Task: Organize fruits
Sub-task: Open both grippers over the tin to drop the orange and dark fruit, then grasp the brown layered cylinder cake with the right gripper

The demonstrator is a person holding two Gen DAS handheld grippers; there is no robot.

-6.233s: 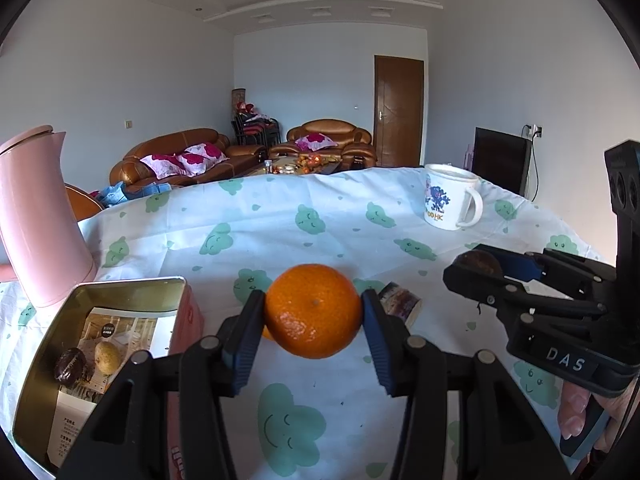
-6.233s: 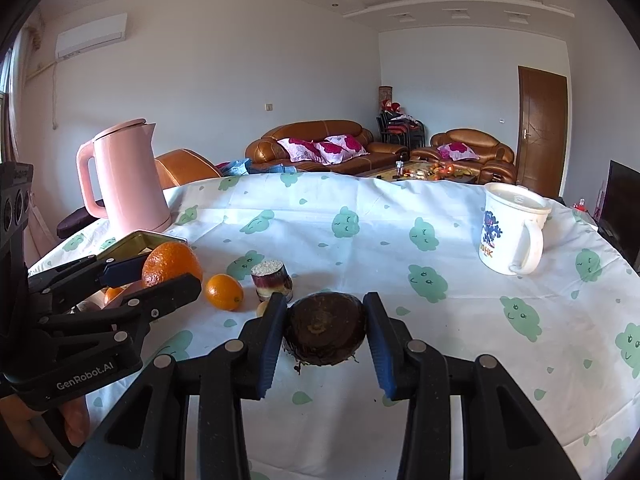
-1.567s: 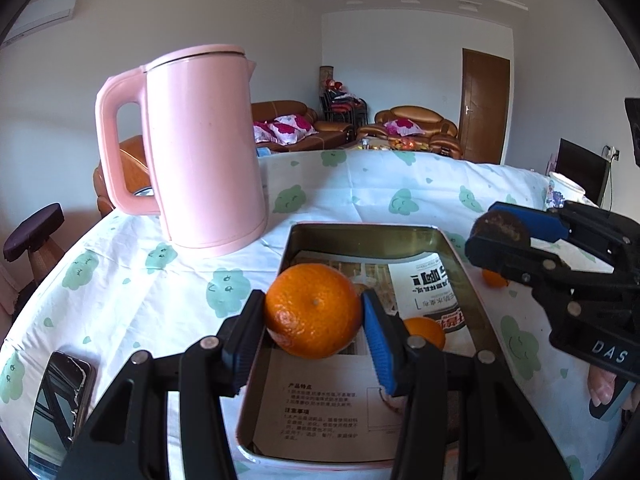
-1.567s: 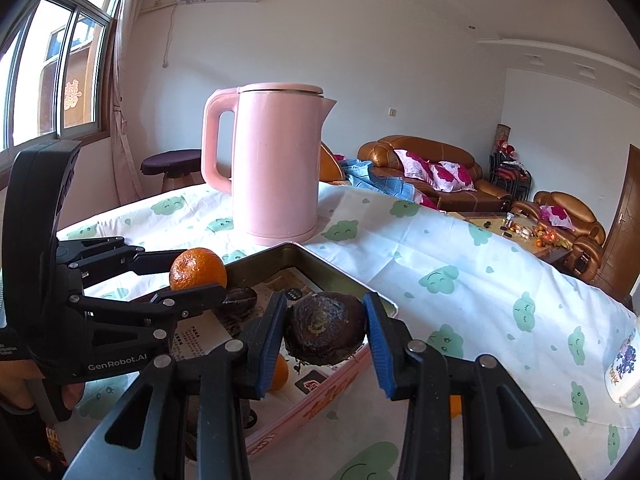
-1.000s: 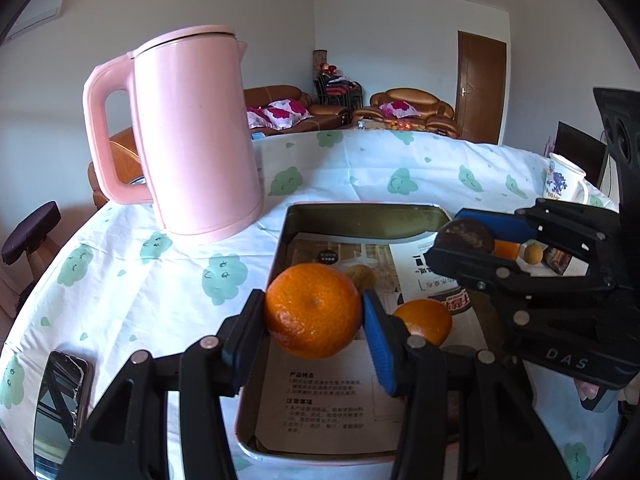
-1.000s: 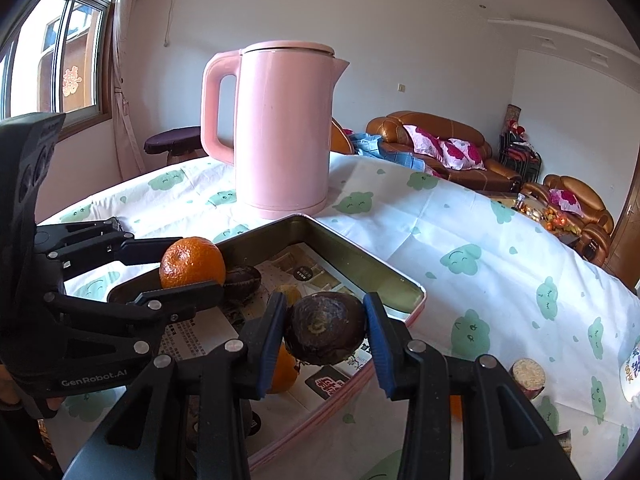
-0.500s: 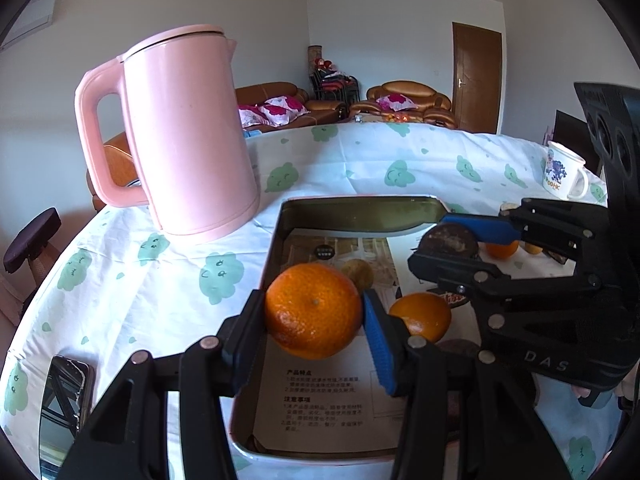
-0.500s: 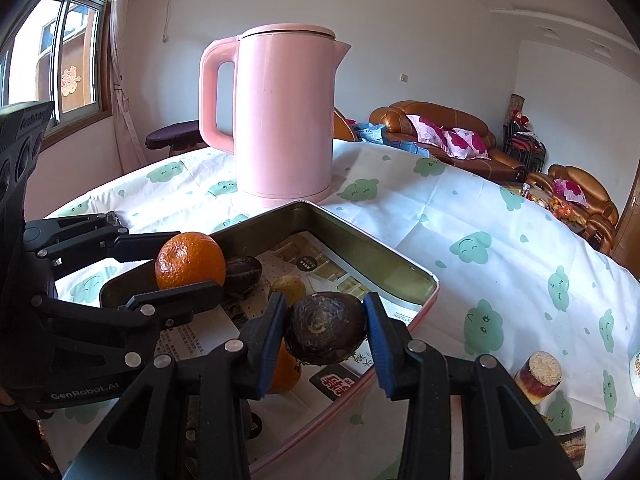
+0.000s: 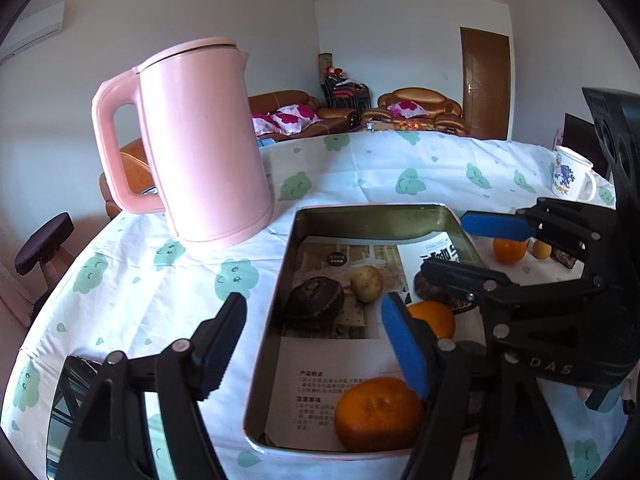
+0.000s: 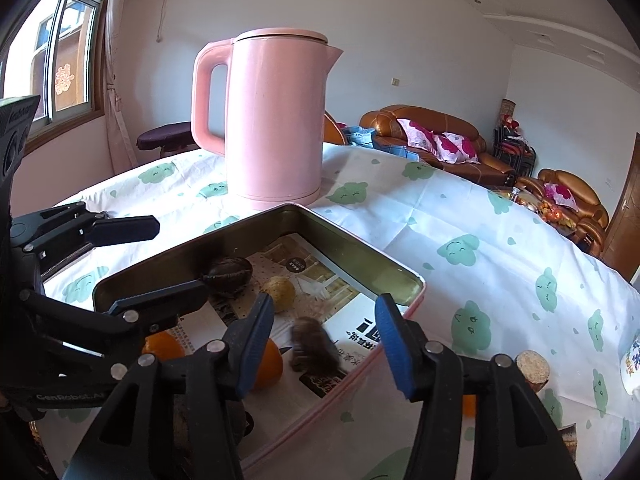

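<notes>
The metal tin (image 9: pixel 372 216) lies on the tabletop (image 9: pixel 360 168) in front of the pink kettle (image 9: pixel 200 140), its long axis running away from the left wrist camera toward the far wall.

The left gripper (image 9: pixel 316 332) hangs over the tin's near left corner with its jaws opening and nothing between them. The big orange (image 9: pixel 378 414) lies below them on the paper lining, at the tin's near end, free of the pads.

The right gripper (image 10: pixel 326 332) is over the tin's right side, its jaws also opening. The dark round fruit (image 10: pixel 314 346) shows blurred in the gap between them, touching neither pad, over the paper near the tin's pink edge.

In the left wrist view another dark fruit (image 9: pixel 316 300), a small yellowish fruit (image 9: pixel 366 284) and a second orange (image 9: pixel 434 318) lie in the tin; beyond its right wall a small orange (image 9: pixel 508 250) and a mug (image 9: pixel 570 176) stand on the tabletop, and a phone (image 9: pixel 68 404) lies at lower left. The right wrist view shows a window (image 10: pixel 60 56) and a cork-topped jar (image 10: pixel 532 366) beside the tin.
</notes>
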